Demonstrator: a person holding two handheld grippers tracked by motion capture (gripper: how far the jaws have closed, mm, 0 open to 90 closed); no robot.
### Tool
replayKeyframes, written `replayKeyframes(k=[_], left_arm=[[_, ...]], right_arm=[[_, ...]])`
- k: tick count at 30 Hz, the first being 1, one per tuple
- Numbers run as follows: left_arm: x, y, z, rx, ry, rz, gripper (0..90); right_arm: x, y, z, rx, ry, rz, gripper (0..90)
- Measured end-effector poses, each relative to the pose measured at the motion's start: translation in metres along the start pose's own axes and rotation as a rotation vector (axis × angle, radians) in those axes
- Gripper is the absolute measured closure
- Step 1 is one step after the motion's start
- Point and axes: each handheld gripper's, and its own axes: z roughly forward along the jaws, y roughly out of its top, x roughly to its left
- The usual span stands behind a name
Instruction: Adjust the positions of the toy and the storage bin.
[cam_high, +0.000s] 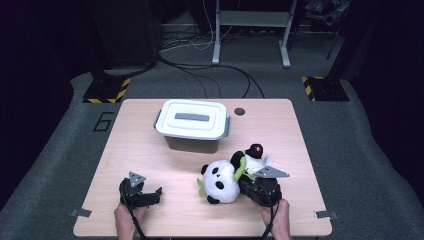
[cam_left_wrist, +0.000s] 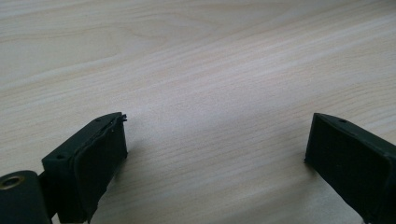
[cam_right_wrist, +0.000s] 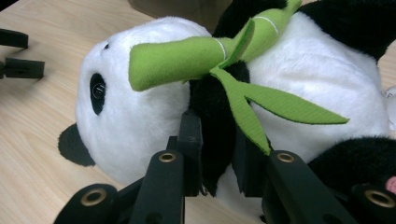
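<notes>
- Plush panda (cam_high: 220, 181) lying on its side on the wooden table (cam_high: 150, 150), at about 5 o'clock from the table's centre, just beside the right gripper (cam_high: 248, 181).
- Right gripper (cam_right_wrist: 217, 154) clamped on the panda's black arm; 2 jaws pressed into the plush from either side, directly below the green bamboo stalk (cam_right_wrist: 187, 58) sewn to the toy.
- Panda's white head (cam_right_wrist: 126, 107) at 9 o'clock in the right gripper view, 1 black eye patch and 1 black ear visible; white body at 3 o'clock.
- Left gripper (cam_high: 142, 192) at about 7 o'clock on the table, well apart from the panda, held low over the surface.
- Left gripper (cam_left_wrist: 215, 154) released: 2 jaws spread wide, bare wood grain between them, nothing gripped.
- Lidded white storage box (cam_high: 192, 125) at 12 o'clock from the panda, near the table's far edge, lid closed with grey latches at both ends.
- Small dark round hole (cam_high: 239, 111) in the tabletop at 2 o'clock from the box.
</notes>
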Motion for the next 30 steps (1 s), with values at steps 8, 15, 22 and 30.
replayKeyframes(k=[8,15,22,30], left_arm=[[0.0,0.0,0.0,-0.001,0.001,0.003,4.8],[0.0,0.0,0.0,0.0,0.0,0.001,4.9],[0.0,0.0,0.0,0.0,-0.001,0.0,5.0],[0.0,0.0,0.0,0.0,0.0,0.003,5.0]], right_arm=[[0.015,0.001,0.005,0.007,0.036,-0.019,74.4],[0.031,0.004,0.011,0.014,0.068,-0.043,71.9],[0.026,0.01,-0.002,-0.008,0.071,-0.053,53.0],[-0.003,0.014,-0.044,-0.128,0.015,-0.052,20.4]])
